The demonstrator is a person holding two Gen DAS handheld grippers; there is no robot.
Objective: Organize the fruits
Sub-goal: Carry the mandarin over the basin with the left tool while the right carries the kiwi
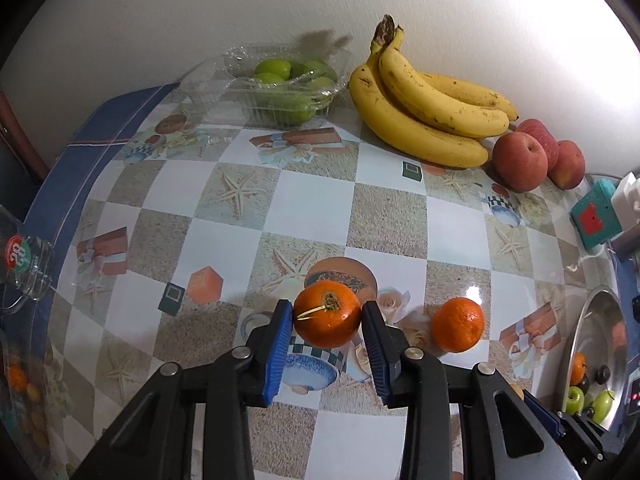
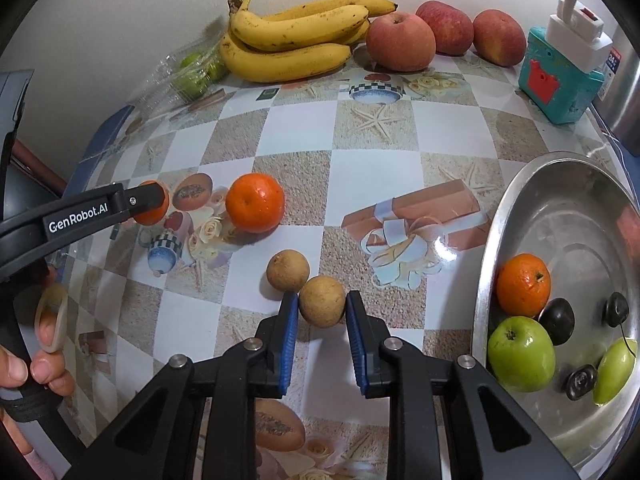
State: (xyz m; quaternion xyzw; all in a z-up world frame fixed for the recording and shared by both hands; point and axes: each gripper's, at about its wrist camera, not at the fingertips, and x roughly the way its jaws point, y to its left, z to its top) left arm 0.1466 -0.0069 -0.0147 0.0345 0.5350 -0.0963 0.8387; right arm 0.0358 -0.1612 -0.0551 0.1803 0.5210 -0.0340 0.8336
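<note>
Left wrist view: our left gripper point(image 1: 327, 316) has its blue pads clamped on one orange point(image 1: 327, 314), stem side up. A second orange point(image 1: 458, 324) sits just right of the jaws, apart from them. Beyond: one bunch of bananas point(image 1: 424, 112), three red apples point(image 1: 520, 162), and one clear tray of green fruit point(image 1: 276, 84) far left of them.

Right wrist view: our right gripper point(image 2: 322, 310) is nearly closed, pinching one small brown fruit point(image 2: 322, 300); a second brown fruit point(image 2: 288, 270) touches it, just left-ahead. To the right we count, in the metal bowl point(image 2: 486, 280), one orange, two green apples and three dark fruits. Teal box point(image 2: 558, 76) at far right.
</note>
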